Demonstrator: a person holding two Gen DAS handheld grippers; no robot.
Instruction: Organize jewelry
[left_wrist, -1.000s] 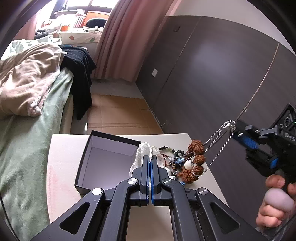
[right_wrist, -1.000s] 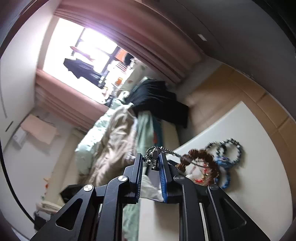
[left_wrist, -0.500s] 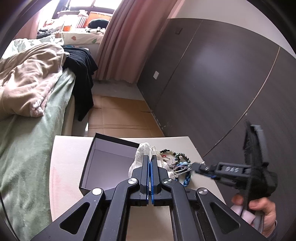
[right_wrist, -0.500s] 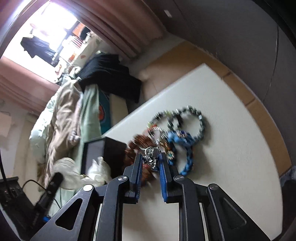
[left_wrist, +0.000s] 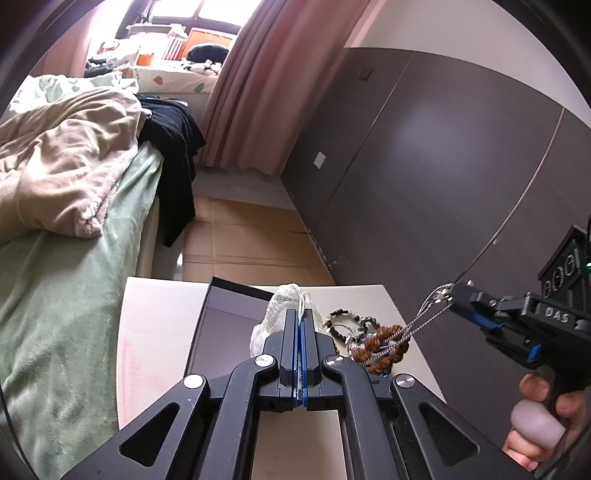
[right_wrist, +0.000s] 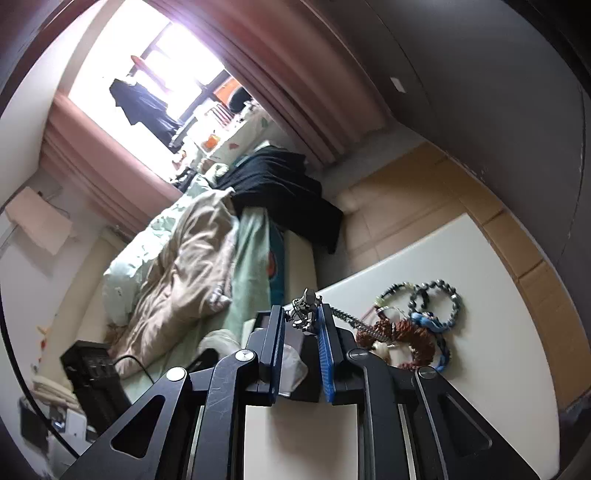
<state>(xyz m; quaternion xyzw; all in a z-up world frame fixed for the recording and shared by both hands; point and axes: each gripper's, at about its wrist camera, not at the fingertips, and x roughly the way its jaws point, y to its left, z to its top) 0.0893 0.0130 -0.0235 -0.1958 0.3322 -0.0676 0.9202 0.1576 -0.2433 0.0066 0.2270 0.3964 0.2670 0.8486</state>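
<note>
A black box (left_wrist: 221, 328) is sitting open on the table (left_wrist: 155, 332). Beside it the left gripper (left_wrist: 300, 325) is clenching a plastic bag (left_wrist: 284, 306). Right of that, bracelets (left_wrist: 373, 339) are lying piled, and the right gripper (right_wrist: 302, 317) is pinching a silver chain (left_wrist: 424, 317) running taut up from them.

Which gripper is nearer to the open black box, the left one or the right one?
Left. The left gripper is shut on a plastic bag beside the box; the right gripper holds a silver chain beyond the bracelets.
</note>
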